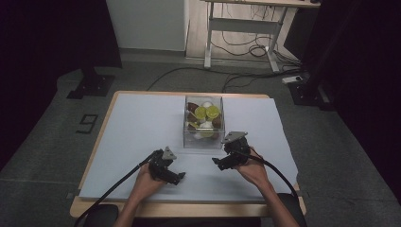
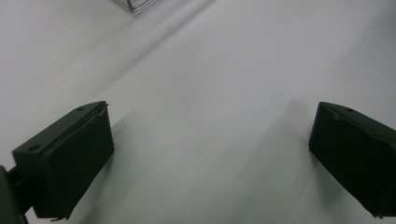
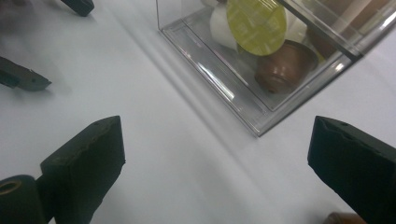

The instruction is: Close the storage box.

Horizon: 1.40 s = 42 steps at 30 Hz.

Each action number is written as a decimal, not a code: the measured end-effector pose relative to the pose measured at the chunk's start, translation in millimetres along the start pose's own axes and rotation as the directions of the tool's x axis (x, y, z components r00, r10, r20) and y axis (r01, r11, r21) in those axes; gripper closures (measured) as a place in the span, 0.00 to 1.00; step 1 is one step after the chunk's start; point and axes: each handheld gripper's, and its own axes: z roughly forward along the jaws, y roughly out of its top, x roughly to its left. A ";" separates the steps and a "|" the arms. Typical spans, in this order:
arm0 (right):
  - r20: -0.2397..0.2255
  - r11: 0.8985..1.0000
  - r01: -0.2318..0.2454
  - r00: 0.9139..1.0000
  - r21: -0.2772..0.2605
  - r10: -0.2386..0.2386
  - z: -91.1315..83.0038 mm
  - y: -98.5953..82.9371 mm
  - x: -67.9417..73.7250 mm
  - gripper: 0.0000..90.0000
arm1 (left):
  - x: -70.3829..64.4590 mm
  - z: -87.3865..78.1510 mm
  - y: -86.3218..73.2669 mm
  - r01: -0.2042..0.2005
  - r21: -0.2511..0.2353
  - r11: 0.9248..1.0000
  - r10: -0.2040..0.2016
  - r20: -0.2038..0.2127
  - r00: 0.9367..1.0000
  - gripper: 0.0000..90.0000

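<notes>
A clear plastic box [image 1: 203,142] stands in the middle of the white-covered table [image 1: 132,123]. It holds several coffee capsules, some with yellow-green lids [image 1: 206,112], some brown, some white. In the right gripper view the box wall [image 3: 219,86] lies just ahead, with a yellow-lidded capsule [image 3: 256,24] and a brown capsule [image 3: 282,65] inside. My right gripper [image 1: 221,163] [image 3: 217,158] is open and empty beside the box's near right corner. My left gripper [image 1: 177,177] [image 2: 210,154] is open over bare sheet, with the box's corner [image 2: 135,4] far ahead.
The table's wooden rim [image 1: 189,209] shows along the near edge. Beyond the table, on the grey floor, are a white desk frame [image 1: 241,33], loose cables [image 1: 189,71] and black stand bases [image 1: 92,85] [image 1: 307,92].
</notes>
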 end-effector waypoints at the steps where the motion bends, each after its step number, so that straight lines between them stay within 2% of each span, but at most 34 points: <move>1: 0.003 1.000 0.000 1.000 0.003 0.000 -0.9 -1.0 -0.6 0.05 | 0.0 0.0 0.0 0.000 0.000 1.000 0.000 0.000 1.000 0.00; 11: 0.038 1.000 -0.001 0.999 -0.005 0.002 -12.5 -8.0 -5.4 0.04 | -0.1 0.0 0.0 0.000 -0.001 1.000 0.000 0.000 1.000 0.00; 21: 0.065 1.000 -0.013 0.998 0.011 0.012 -21.6 -21.6 -12.8 0.03 | -0.2 0.0 0.0 0.000 -0.001 1.000 0.000 -0.001 1.000 0.00; 30: 0.089 0.998 -0.062 0.994 -0.011 0.063 -33.7 -32.6 -24.9 0.03 | 0.0 -0.1 0.0 0.000 -0.001 1.000 0.000 0.000 1.000 0.00; 36: 0.092 0.991 -0.126 0.987 -0.052 0.130 -41.5 -41.1 -31.3 0.04 | 0.0 -0.1 0.0 0.000 -0.001 1.000 0.000 -0.001 1.000 0.00; 42: 0.104 0.985 -0.158 0.981 -0.065 0.164 -48.5 -48.8 -36.6 0.04 | -0.1 -0.1 0.0 0.000 -0.002 1.000 0.000 -0.001 1.000 0.00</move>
